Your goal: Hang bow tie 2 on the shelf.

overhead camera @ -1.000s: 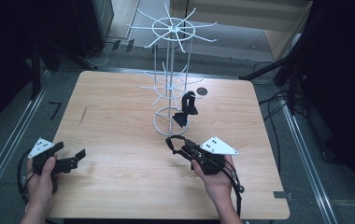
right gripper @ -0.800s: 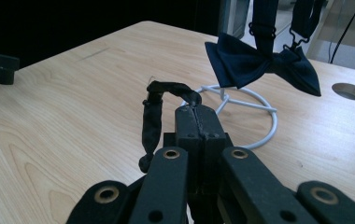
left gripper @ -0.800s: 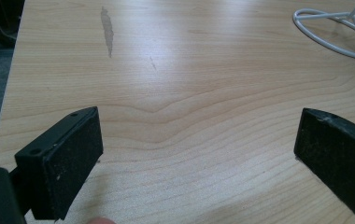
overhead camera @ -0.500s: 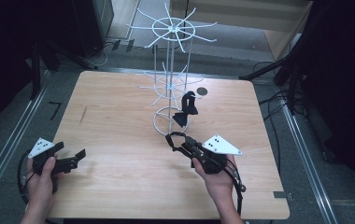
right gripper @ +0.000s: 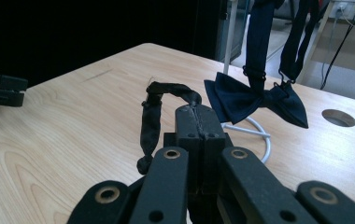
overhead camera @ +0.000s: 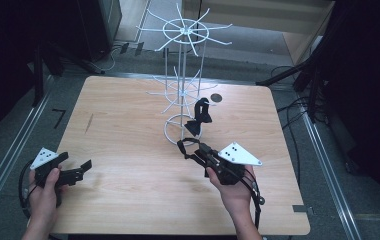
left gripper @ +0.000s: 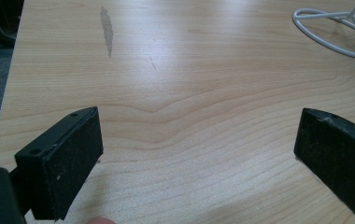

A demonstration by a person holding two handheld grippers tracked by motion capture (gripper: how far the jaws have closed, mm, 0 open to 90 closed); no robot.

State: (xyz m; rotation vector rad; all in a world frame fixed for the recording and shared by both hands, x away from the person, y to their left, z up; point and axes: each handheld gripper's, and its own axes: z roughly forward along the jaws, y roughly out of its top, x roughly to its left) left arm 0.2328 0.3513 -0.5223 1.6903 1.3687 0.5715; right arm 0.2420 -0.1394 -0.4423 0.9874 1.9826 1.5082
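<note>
Right gripper [right gripper: 198, 122] clamped on black strap [right gripper: 153, 122], probably for hanging near bow tie [right gripper: 255, 100] on wire rack [overhead camera: 182, 80]; left gripper [left gripper: 199, 154] agape, idle.

A tall white wire display rack [overhead camera: 180, 90] stands mid-table, a dark navy bow tie [overhead camera: 200, 115] hanging just right of its ring base. Left of the rack, the light wooden tabletop [overhead camera: 123, 125] lies open.
</note>
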